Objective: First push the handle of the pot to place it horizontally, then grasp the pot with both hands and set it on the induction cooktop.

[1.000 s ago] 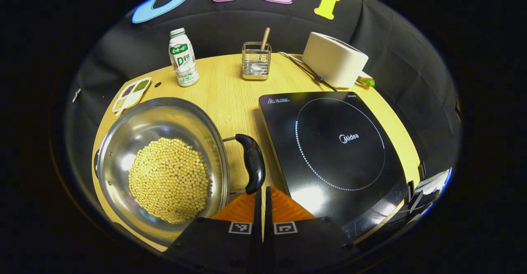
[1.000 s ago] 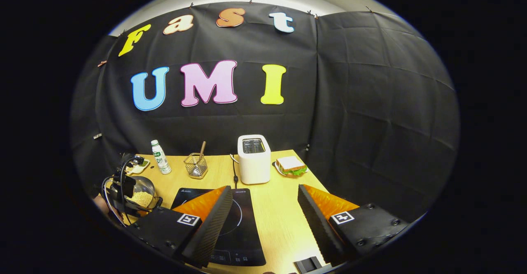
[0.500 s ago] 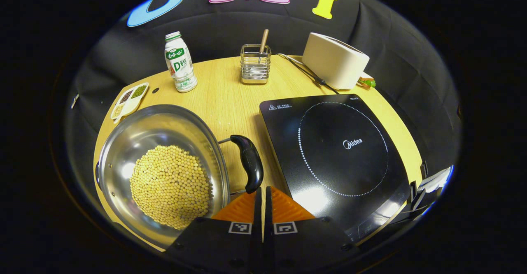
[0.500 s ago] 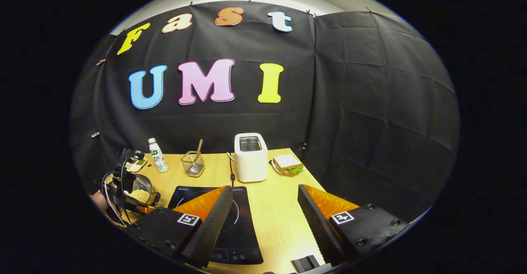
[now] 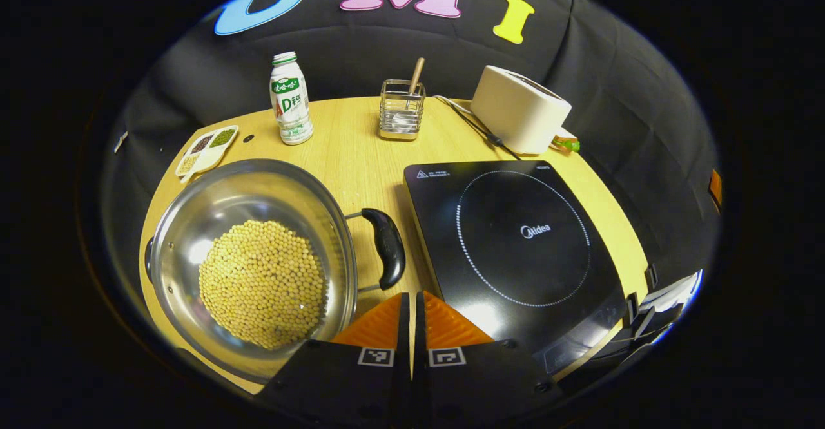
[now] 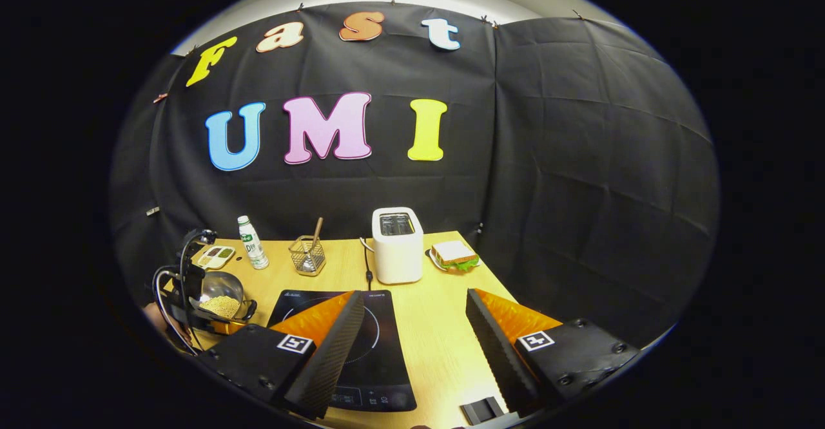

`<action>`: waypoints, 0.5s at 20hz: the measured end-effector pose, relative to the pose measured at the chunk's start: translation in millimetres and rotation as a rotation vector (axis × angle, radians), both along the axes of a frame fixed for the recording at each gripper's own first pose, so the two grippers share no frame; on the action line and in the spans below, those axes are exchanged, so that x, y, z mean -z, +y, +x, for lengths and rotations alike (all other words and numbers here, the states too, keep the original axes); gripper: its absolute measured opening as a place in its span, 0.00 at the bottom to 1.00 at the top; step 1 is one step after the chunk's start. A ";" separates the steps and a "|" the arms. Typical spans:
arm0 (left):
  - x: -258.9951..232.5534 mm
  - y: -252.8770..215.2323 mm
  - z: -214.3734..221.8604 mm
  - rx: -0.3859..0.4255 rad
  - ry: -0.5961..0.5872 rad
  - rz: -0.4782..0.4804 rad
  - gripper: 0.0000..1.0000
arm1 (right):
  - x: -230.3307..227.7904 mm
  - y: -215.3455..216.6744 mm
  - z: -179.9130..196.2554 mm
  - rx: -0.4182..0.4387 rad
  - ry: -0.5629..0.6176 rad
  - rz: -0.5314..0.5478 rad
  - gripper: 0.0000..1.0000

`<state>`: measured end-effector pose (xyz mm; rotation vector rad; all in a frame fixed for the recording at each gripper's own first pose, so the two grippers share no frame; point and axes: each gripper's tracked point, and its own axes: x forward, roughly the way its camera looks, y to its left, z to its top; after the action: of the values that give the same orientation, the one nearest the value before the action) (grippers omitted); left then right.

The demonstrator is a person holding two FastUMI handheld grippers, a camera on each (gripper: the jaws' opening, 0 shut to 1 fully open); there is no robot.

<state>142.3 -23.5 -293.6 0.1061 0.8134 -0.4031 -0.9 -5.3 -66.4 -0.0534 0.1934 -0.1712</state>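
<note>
The steel pot [image 5: 193,223], filled with yellow beans, sits on the left part of the wooden table. Its black side handle [image 5: 387,248] points toward the black induction cooktop [image 5: 515,242], which lies to its right. My left gripper [image 5: 412,297] is shut, with nothing between its fingers, and its tips are just short of the handle's near end. In the right gripper view, my right gripper [image 6: 414,294] hangs open above the table's front, over the cooktop [image 6: 383,352]. Far left in that view are the pot [image 6: 222,287] and the left gripper [image 6: 187,290].
At the back of the table stand a white drink bottle [image 5: 291,97], a wire utensil holder [image 5: 401,100] and a white toaster [image 5: 519,108] with its cord. A small divided dish [image 5: 206,149] lies behind the pot. A sandwich on a plate [image 6: 454,255] is beside the toaster [image 6: 397,245].
The left gripper has drawn back slightly, so the pot handle now sits a bit farther from its shut tips. The right gripper stays open and has barely shifted.
</note>
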 end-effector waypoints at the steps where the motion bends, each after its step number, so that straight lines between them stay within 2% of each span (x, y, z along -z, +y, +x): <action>1: -3.6 0.8 -5.2 -0.001 -0.011 -0.013 0.05 | -1.4 2.7 -0.1 -0.007 -0.004 -0.011 0.99; 6: -29.3 17.9 -33.0 -0.035 -0.080 -0.099 0.06 | 2.8 38.0 3.3 -0.083 0.012 -0.023 0.99; 10: -54.1 54.1 -46.4 -0.077 -0.170 -0.144 0.17 | 11.2 67.3 11.1 -0.134 0.033 -0.023 0.99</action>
<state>95.9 30.6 -239.5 -0.0251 0.6169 -0.3737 10.1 62.0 -77.6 -0.0921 0.2204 -0.0394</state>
